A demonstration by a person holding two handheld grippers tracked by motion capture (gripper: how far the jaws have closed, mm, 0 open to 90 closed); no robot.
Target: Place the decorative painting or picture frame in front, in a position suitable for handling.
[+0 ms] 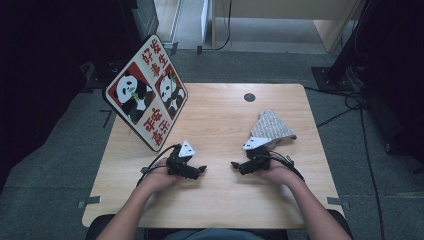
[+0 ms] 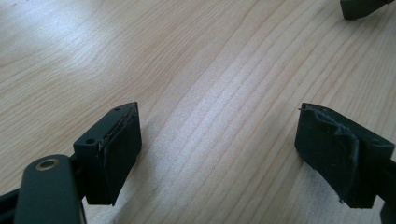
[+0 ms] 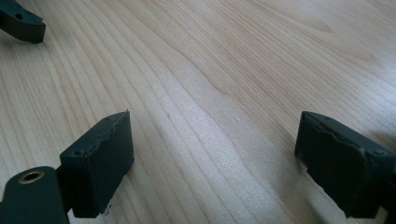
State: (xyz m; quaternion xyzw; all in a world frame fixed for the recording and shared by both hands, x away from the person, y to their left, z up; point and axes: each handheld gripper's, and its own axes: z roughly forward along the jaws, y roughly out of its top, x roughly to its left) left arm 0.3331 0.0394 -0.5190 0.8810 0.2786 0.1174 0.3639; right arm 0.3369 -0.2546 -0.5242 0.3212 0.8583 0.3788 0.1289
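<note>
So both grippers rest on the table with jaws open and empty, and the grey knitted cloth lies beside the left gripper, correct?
Not quite. In the high view the grey knitted cloth lies just beyond the right gripper, not the left gripper. The rest holds: both grippers rest on the table, jaws open and empty, as each gripper view shows.

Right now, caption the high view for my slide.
Two open tools, left tool and right tool, rest facing each other near folded cloth.

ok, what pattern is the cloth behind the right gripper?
Fine grey-and-white stripes on the cloth, best seen in the high view.
</note>
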